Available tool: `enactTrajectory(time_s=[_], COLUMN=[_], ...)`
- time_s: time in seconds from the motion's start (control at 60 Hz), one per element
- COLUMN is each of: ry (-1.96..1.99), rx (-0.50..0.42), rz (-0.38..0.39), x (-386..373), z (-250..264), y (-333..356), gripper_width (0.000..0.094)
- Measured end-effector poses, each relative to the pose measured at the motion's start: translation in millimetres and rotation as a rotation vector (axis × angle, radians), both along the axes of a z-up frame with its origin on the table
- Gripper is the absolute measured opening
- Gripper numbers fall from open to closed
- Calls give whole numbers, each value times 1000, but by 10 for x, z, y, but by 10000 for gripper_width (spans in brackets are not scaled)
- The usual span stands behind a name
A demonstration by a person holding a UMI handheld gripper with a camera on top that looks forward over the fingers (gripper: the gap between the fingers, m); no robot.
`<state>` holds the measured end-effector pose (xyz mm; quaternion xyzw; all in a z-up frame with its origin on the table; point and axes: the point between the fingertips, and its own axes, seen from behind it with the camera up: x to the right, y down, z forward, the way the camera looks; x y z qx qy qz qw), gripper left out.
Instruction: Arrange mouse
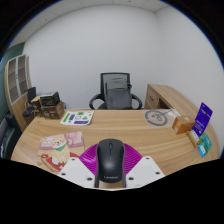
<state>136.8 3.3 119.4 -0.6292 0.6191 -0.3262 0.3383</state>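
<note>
A black computer mouse point(110, 161) sits between my gripper's point(110, 152) two fingers, with its cable end pointing ahead. The magenta pads point(90, 158) press against its left and right sides, so the gripper is shut on it. The mouse hangs above the near edge of the wooden desk point(125, 128). Its underside is hidden.
Colourful packets point(55, 150) lie on the desk just left of the fingers, with a green-white box point(77, 117) further back. A round grey object point(156, 117), a purple box point(204, 115) and a small carton point(181, 124) are to the right. A black office chair point(116, 92) stands behind the desk.
</note>
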Motion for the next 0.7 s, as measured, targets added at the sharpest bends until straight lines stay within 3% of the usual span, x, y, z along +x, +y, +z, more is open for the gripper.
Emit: enactTrajectory(time_s=[0.117, 0.3, 0.467, 0.7], ry=[-50, -46, -14, 67], rx=[8, 13, -8, -43], rz=[73, 213, 287, 305], x=[293, 525, 576, 582], z=[312, 233, -258, -1048], y=[571, 1678, 2306, 2456], gripper_width=[305, 305, 306, 307])
